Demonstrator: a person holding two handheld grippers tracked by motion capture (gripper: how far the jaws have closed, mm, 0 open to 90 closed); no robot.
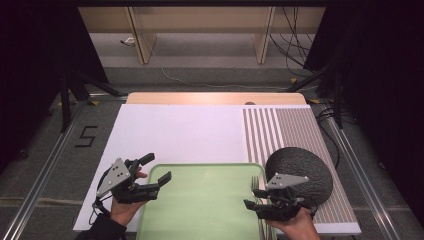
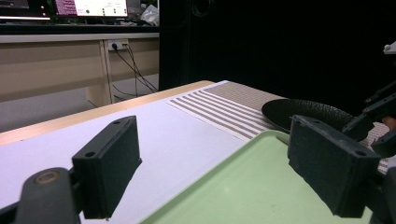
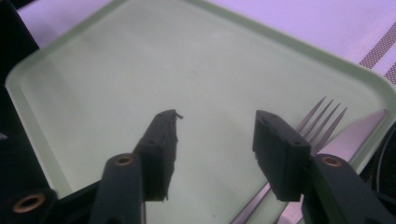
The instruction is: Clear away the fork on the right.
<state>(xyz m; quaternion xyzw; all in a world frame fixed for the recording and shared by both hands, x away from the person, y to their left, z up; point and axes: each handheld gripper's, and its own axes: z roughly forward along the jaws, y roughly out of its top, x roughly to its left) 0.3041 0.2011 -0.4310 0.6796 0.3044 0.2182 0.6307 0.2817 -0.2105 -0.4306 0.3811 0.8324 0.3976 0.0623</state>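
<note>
The table (image 1: 180,131) carried a white sheet with a striped mat (image 1: 280,131) along its right side. A pale green tray (image 1: 205,205) lay at the near edge, its right rim close to a black plate (image 1: 305,172) that sat on the striped mat. The left claw (image 1: 156,170) hovered over the tray's far-left corner, jaws wide apart and holding nothing. The right claw (image 1: 255,197) hung above the tray's right side, jaws likewise apart and empty. In the right gripper view the fork (image 3: 322,116) lay flat on the tray just inside its right rim, tines pointing away, with the knife (image 3: 359,128) beside it toward the rim; both sat to the right of the right claw (image 3: 215,123), neither between its jaws. In the left gripper view the tray (image 2: 243,182) and the plate (image 2: 308,114) were seen past the open jaws. Judged risks: closing from this offset would miss the fork or pinch fork and knife together; flat, thin metal could slip from the pads; a low approach could nudge the tray against the plate
</note>
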